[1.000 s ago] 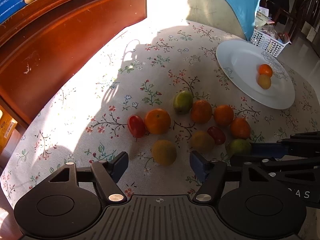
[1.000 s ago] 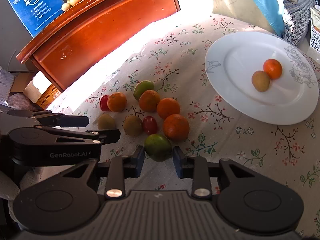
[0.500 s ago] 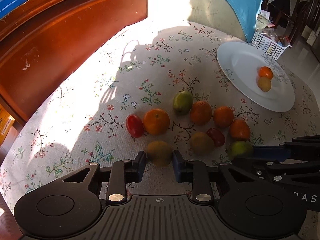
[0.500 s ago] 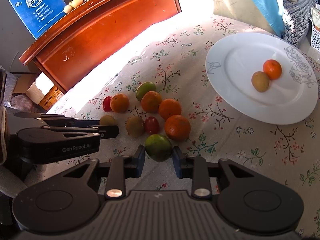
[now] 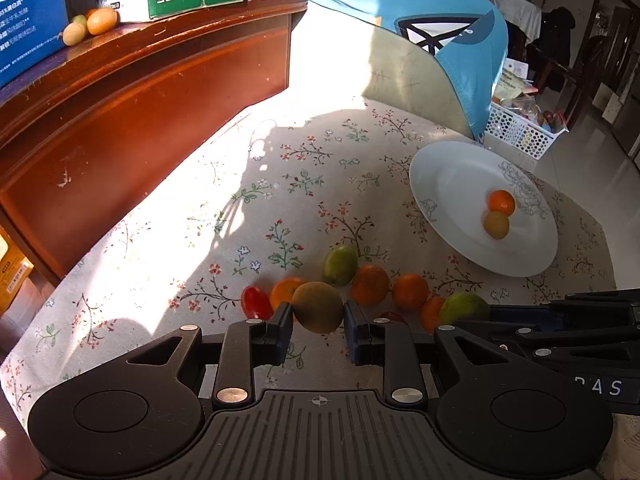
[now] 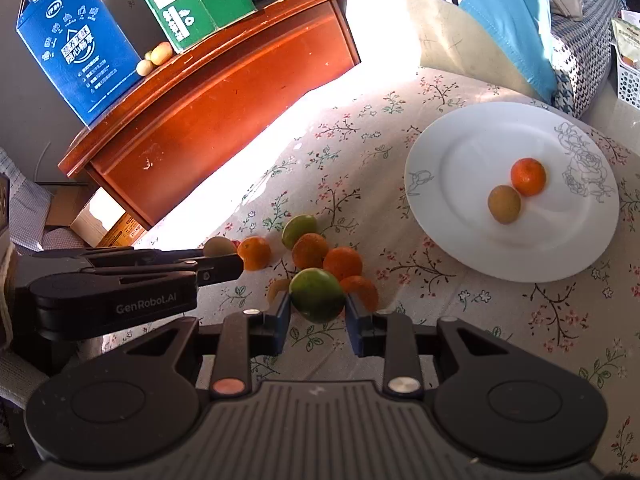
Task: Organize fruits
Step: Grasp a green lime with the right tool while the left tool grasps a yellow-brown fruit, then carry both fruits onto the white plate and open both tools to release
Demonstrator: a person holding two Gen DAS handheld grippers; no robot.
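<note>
Holding a fruit in each one right now: the left hand-held gripper (image 5: 318,322) is clamped on a brownish-yellow fruit (image 5: 318,307), and the right hand-held gripper (image 6: 317,314) is clamped on a green fruit (image 6: 317,295). Both look lifted a bit off the flowery cloth on the bench (image 6: 360,148), though with the fisheye I can't say for sure.

What matters next is where the white plate (image 6: 448,152) sits. It's ahead and off to the right of both, already holding an orange (image 6: 528,176) and a yellowish fruit (image 6: 504,204). The right one is clearly nearer, so I'd guess it drops first, with the left reaching across the leftover pile (image 5: 370,285). Neither fruit has much of a long axis, so tilt shouldn't matter.
</note>
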